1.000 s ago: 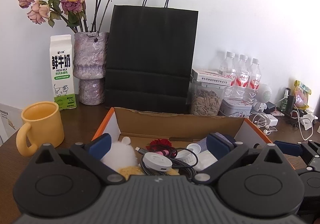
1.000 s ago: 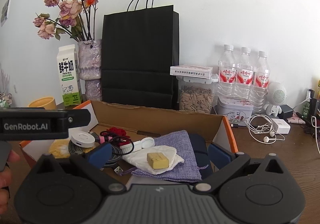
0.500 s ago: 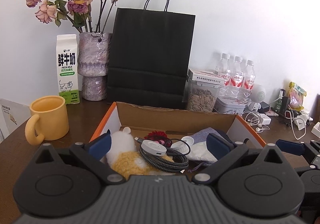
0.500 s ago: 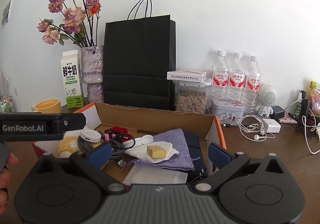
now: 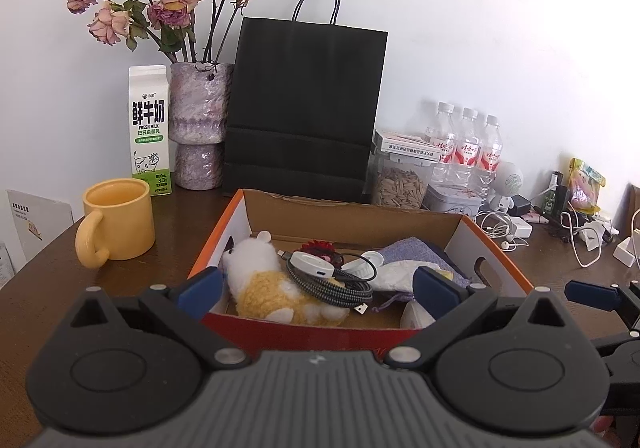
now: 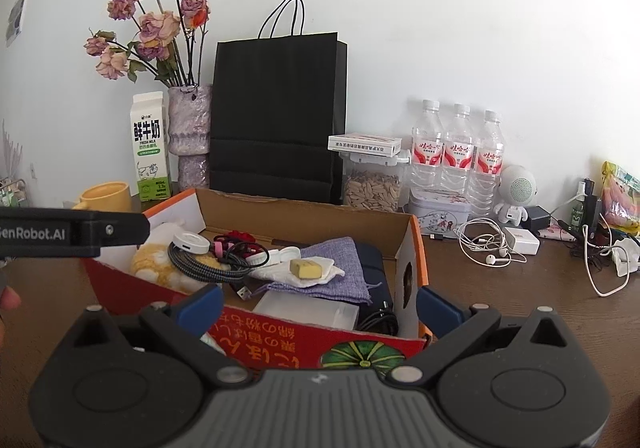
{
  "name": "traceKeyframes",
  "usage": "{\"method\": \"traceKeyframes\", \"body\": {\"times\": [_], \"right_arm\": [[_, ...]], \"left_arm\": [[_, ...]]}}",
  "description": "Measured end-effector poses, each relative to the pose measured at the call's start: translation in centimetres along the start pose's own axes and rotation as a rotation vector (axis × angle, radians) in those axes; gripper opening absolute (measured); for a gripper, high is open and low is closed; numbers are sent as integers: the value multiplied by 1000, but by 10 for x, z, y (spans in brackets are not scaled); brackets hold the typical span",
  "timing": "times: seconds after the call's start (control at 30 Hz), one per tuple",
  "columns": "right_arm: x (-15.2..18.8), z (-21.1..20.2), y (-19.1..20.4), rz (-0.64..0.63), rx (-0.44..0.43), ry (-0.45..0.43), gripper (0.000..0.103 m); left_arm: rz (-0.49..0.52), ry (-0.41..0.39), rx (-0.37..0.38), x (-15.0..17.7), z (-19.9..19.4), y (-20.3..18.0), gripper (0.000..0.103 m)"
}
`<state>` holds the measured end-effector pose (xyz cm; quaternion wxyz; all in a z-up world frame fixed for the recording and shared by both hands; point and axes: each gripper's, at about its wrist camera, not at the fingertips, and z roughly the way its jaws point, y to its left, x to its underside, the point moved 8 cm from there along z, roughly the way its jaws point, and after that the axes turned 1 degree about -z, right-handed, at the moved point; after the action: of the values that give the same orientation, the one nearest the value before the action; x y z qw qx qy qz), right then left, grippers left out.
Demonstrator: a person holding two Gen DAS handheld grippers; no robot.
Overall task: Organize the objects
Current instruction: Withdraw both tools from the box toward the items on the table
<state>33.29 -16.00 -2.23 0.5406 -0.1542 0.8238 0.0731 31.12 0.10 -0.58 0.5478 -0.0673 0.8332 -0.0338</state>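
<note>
I am holding both tongs spread wide and empty at the near edge of the cardboard box (image 5: pixel 352 216). My left gripper (image 5: pixel 318 290) is sitting at 6 o'clock in its own view, its blue pads straddling the box's near wall; my right gripper (image 6: pixel 318 306) is doing the same over the box's near right corner — nothing is pinched between either pair of fingers.

Inside the box, the plush toy (image 5: pixel 276 288) is lying at the near left, with the braided cable (image 5: pixel 332 286) and a round white charger (image 5: pixel 312 266) resting on it. Toward 3 o'clock from that, a white pouch (image 6: pixel 298 272) is carrying a yellow block (image 6: pixel 306 268) on top of a purple cloth bag (image 6: pixel 340 264).

Outside, the yellow mug (image 5: pixel 116 222) is standing on the table (image 5: pixel 48 288) at 9 o'clock from the box. Behind, at 12 o'clock, the black paper bag (image 5: pixel 304 104) is standing against the wall, with the milk carton (image 5: pixel 150 130) and the vase of dried roses (image 5: pixel 198 124) at 11 o'clock — and the water bottles (image 6: pixel 460 152) at 2 o'clock.
</note>
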Motion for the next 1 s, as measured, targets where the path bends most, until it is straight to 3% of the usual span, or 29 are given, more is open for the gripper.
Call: {"method": "traceKeyframes", "body": {"times": [0.53,1.0], "right_arm": [[56,-32,2,-40,-15,127,103],[89,-23,2,-8,-40,220,103]], "left_arm": [[46,88,-43,44,-27,20,103],[41,171,-42,75,-21,32,103]]}}
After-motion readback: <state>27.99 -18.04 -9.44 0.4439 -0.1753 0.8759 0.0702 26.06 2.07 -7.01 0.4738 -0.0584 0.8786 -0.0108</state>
